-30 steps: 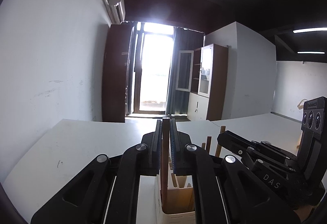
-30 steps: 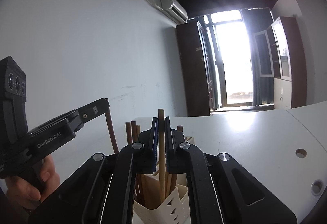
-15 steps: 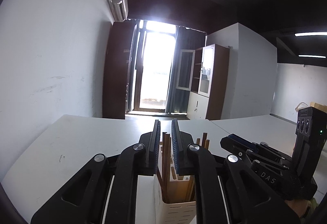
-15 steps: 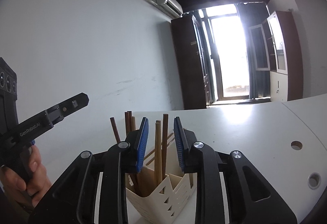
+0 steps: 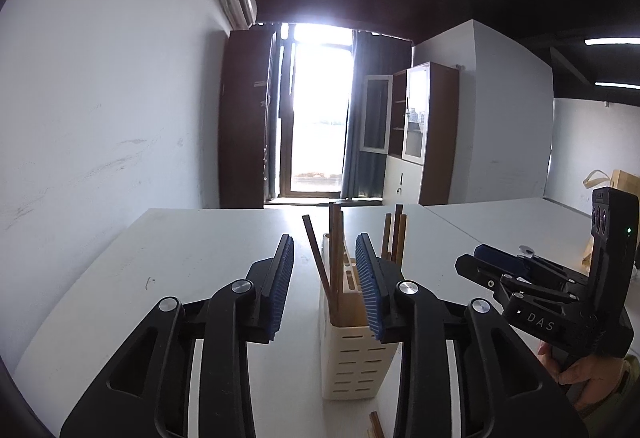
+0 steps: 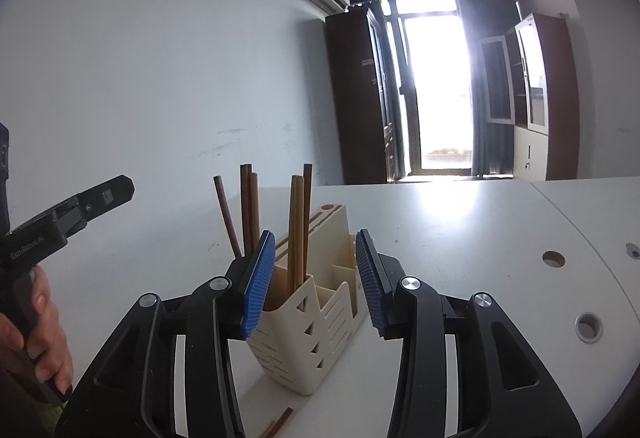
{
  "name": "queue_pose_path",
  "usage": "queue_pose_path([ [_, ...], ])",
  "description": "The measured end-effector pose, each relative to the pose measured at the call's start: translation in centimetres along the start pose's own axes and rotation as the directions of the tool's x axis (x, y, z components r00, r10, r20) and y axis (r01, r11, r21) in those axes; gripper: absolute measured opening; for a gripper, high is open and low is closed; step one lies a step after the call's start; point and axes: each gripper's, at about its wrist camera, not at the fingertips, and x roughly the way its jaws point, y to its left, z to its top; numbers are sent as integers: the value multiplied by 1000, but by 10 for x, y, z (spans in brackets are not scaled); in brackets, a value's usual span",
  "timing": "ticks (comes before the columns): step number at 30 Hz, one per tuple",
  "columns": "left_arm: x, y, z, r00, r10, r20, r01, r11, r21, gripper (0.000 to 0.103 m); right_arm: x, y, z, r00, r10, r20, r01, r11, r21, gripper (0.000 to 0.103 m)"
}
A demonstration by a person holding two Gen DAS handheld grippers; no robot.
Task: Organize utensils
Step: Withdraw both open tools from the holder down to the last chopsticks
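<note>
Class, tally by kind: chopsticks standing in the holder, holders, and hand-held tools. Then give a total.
Chopsticks: 6
Holder: 1
Tools: 2, left tool and right tool, both opening, with chopsticks between the jaws but not gripped
Total: 9

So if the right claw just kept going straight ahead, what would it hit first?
Most likely the cream utensil holder, which sits between the opening jaws of the right claw, with upright chopsticks in its near compartment. Depth is hard to judge.
</note>
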Motion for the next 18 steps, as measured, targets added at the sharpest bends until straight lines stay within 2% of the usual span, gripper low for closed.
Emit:
queue_pose_path([
  [5,-9,7,-26,999,8,-50,-9,1000,-29,37,2,3,-17,998,-5,-68,6,1000,11,51],
  [10,-5,10,-44,996,15,-93,-18,999,-27,39,13,15,-40,989,-10,-147,10,1000,4,51],
  [15,1,11,-63,989,13,-145,-17,1000,-24,40,27,23,-62,973,-27,-231,25,1000,-10,54],
  [18,-1,12,-78,985,21,-169,-25,1000,-17,41,42,24,-75,954,-37,-298,36,999,-8,54],
])
